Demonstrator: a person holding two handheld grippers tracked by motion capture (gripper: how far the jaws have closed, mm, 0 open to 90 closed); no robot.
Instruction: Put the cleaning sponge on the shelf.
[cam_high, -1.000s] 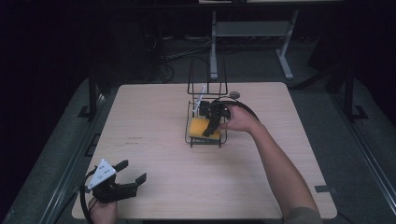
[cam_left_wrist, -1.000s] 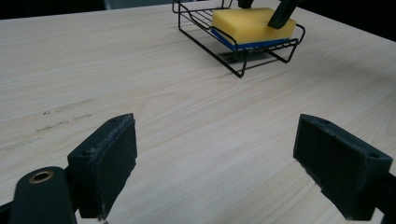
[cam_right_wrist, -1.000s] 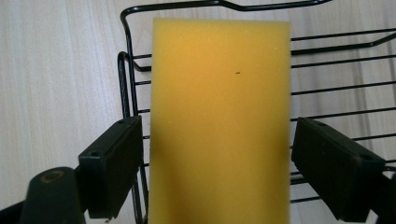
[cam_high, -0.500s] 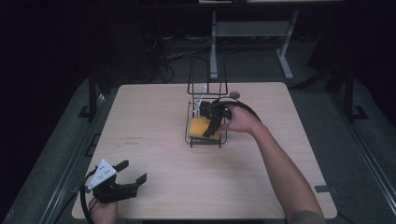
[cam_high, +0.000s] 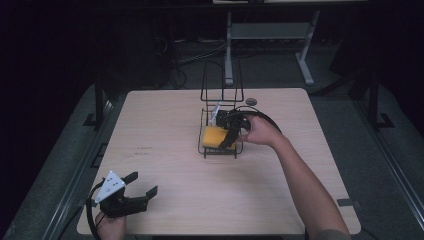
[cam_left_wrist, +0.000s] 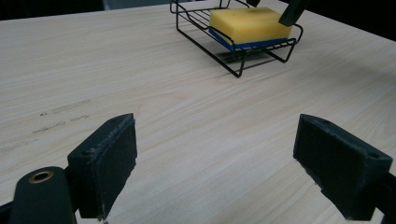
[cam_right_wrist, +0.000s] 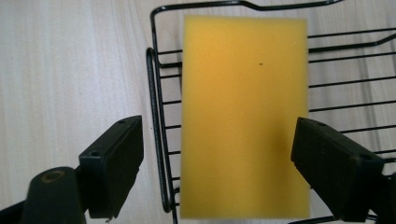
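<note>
Yellow sponge lying flat in the black wire rack at centre frame of the high view, blue underside showing in the left gripper view. Right tongs spread wide above it, grasping nothing. Likely snag: one pad outside the rack's rim, so closing could pinch wire, tip the rack, or miss the sponge. Left tongs released, idle at lower left over the worktop. Rack's tall back partly cut off; sponge's depth hard to judge.
</note>
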